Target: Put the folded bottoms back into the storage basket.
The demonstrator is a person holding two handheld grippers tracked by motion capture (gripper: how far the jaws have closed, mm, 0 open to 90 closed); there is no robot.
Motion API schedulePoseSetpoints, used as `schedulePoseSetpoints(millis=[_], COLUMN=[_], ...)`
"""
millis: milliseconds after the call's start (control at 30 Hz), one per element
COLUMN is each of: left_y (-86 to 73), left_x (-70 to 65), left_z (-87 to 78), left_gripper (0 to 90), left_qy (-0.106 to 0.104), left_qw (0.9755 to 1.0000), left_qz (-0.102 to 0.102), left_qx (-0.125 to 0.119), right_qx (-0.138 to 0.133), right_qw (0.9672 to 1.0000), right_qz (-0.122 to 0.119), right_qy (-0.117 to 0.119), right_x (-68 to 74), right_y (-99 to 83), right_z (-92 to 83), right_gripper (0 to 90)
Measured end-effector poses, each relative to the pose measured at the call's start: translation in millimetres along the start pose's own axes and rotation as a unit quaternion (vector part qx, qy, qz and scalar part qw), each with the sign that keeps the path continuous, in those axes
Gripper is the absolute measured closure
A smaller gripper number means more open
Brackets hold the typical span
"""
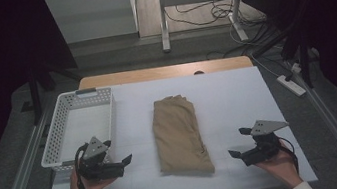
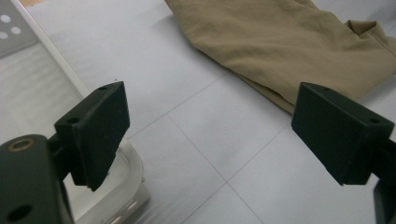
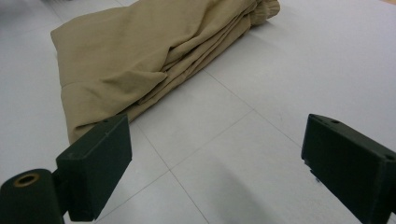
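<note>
Closest to the camera in the high view are two hands coming in from the bottom edge, each holding a black two-jaw gripper just above the white tabletop (image 1: 237,94). Between them, pretty much dead centre, lies the folded tan cloth garment (image 1: 179,134), a long bundle running away from the person with its near end roughly level with both grippers. It sits flat on the white surface, apart from everything else. In the right gripper view you can see the stacked fold layers along one side of the garment (image 3: 140,60), and in the left gripper view one corner of it (image 2: 285,42) lies just beyond the fingers. The left gripper (image 1: 117,163) has its fingers spread wide with nothing between them, pointing in toward the cloth; same deal for the right gripper (image 1: 239,143), fingers spread and holding nothing, aimed at the cloth from the other side. Neither one touches the fabric. Off to the left of the garment sits a white perforated plastic basket (image 1: 54,137), its near corner just beside the left gripper, and faint grid lines cross the tabletop.
</note>
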State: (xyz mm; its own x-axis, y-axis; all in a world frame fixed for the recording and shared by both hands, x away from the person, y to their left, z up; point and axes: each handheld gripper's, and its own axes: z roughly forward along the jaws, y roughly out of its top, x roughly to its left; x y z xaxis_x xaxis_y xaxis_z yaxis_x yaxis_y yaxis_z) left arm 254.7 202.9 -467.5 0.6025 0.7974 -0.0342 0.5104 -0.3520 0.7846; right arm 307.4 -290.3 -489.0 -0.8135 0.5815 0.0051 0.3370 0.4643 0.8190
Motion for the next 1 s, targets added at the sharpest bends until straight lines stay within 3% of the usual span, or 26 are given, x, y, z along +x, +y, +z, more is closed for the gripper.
schedulePoseSetpoints(millis=[667, 1000], left_y=[-0.2, 0.4], left_x=[1.1, 1.7], left_z=[-0.7, -1.6], left_gripper=[11.8, 12.8], left_qy=[-0.005, -0.005], left_qw=[1.0, 1.0], left_qz=[-0.003, -0.006], left_qx=[0.003, 0.002], right_qx=[0.004, -0.009], right_qw=[1.0, 0.9999], right_qz=[0.003, -0.002], right_qy=[0.0, 0.008], right_x=[-0.9, 3.4], right_y=[-0.6, 6.5], right_z=[0.9, -0.3], right_gripper=[8.4, 8.4])
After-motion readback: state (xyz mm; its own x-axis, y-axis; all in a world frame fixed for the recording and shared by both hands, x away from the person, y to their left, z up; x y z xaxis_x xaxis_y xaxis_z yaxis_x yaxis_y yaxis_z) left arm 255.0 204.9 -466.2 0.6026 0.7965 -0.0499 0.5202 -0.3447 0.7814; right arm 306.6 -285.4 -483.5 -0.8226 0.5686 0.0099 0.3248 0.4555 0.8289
